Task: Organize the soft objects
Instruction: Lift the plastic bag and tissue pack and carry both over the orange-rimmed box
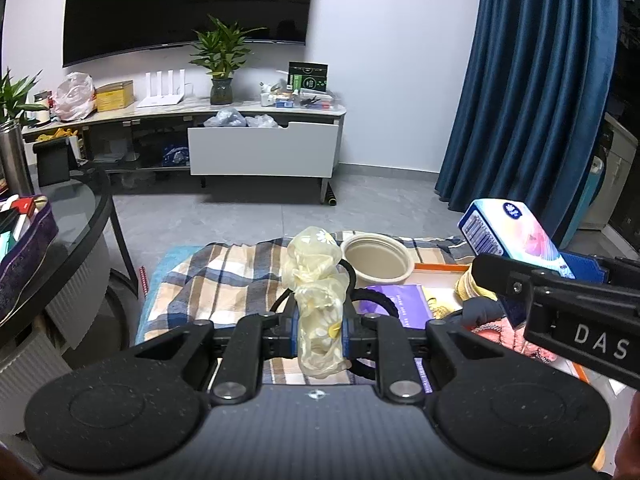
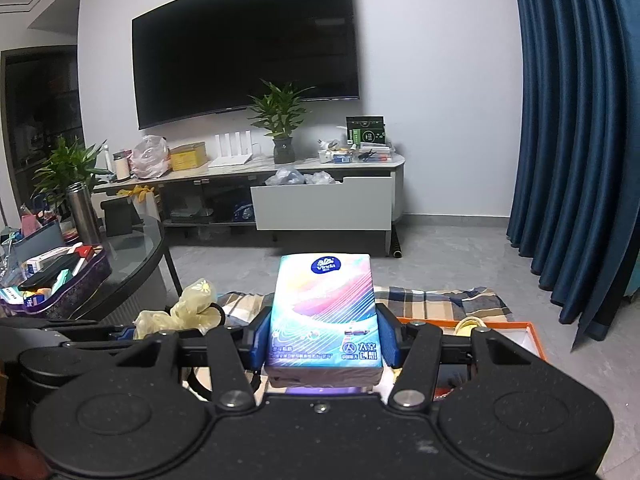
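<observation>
My left gripper (image 1: 319, 334) has its fingers pinched hard on a pale yellow scrunchie (image 1: 318, 280), a sheer, crinkled, glossy band of fabric printed with small white daisies; it bunches up out of the blue pads (image 1: 296, 332) in soft folds and stands nearly upright, lifted above the plaid cloth (image 1: 208, 280), with a thin black elastic loop showing at its three o'clock edge; my right gripper (image 2: 325, 338) has its fingers clamped on the two long sides of a tissue pack (image 2: 325, 320), a flat rectangular brick in slick plastic film, printed in pastel swirls of pink, blue and white with a dark blue round logo at its far end, and it lies level between the blue pads (image 2: 259, 338), pointing toward twelve o'clock; from the left wrist view that pack (image 1: 512, 232) sits at three o'clock, barcode side showing; below, the plaid cloth is a soft woven check of tan, navy and white, rumpled; on it at one o'clock of the scrunchie rests a round beige paper bowl (image 1: 378, 258), matte and ribbed at the rim; beside it a purple booklet (image 1: 400, 300) lies flat, and an orange-edged tray (image 2: 524, 336) holds a heap of soft things I cannot tell apart; a glass-topped round desk (image 1: 76, 216) curves in at nine o'clock.
</observation>
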